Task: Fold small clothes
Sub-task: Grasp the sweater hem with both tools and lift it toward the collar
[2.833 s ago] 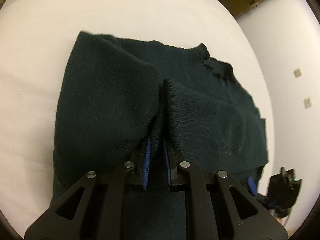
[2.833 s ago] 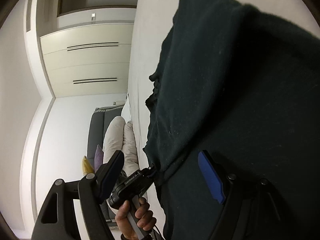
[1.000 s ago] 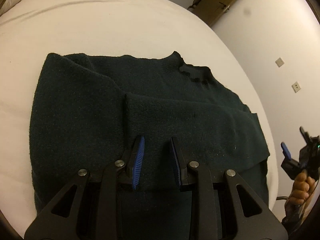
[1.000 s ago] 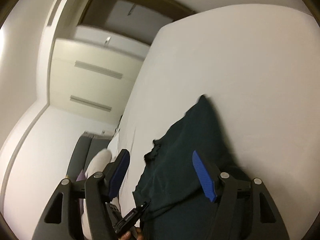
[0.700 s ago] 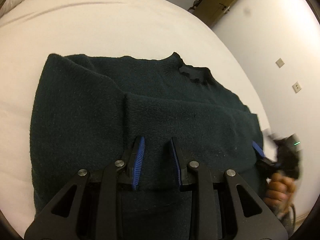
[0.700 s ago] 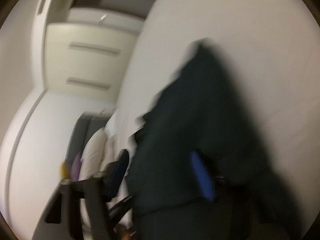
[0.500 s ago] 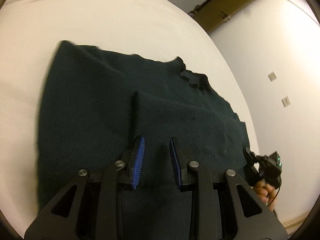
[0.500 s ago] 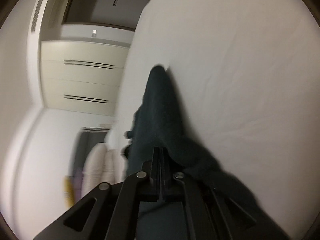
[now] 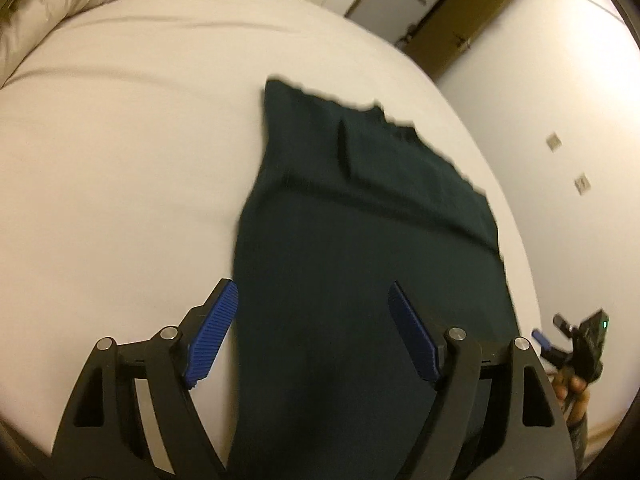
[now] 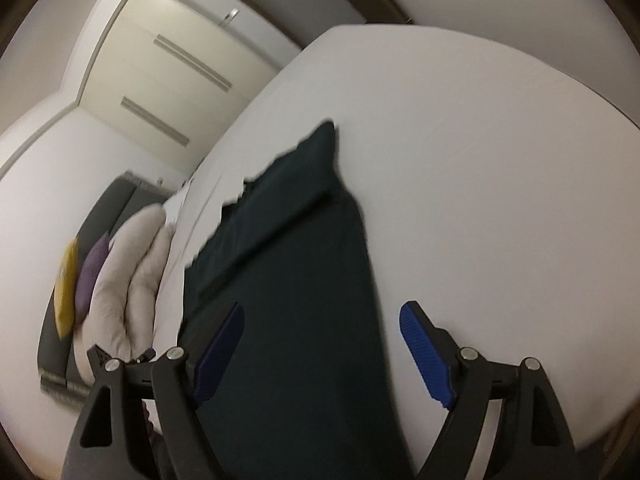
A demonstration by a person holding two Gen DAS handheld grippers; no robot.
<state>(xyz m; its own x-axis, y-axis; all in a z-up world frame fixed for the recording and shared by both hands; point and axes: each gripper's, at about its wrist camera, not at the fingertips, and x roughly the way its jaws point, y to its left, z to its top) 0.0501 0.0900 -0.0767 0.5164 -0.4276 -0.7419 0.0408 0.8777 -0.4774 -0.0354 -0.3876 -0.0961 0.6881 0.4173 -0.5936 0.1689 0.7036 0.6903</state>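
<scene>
Left claw (image 9: 313, 330): jaws wide apart, just been opening, nothing pinched between the blue pads (image 9: 210, 334); angled downward. Right claw (image 10: 322, 354): jaws also spread wide, just been opening, pads clear of any grip. In the left wrist view, right claw's handle and a hand (image 9: 574, 390) at 4 o'clock.

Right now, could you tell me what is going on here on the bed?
A person with a gripper in each hand is folding a dark green sweater on a white bed. The sleeves are already folded in across the body. Both the left gripper and the right gripper have just been opening; nothing is clamped, and the sweater lies flat beneath them.
</scene>
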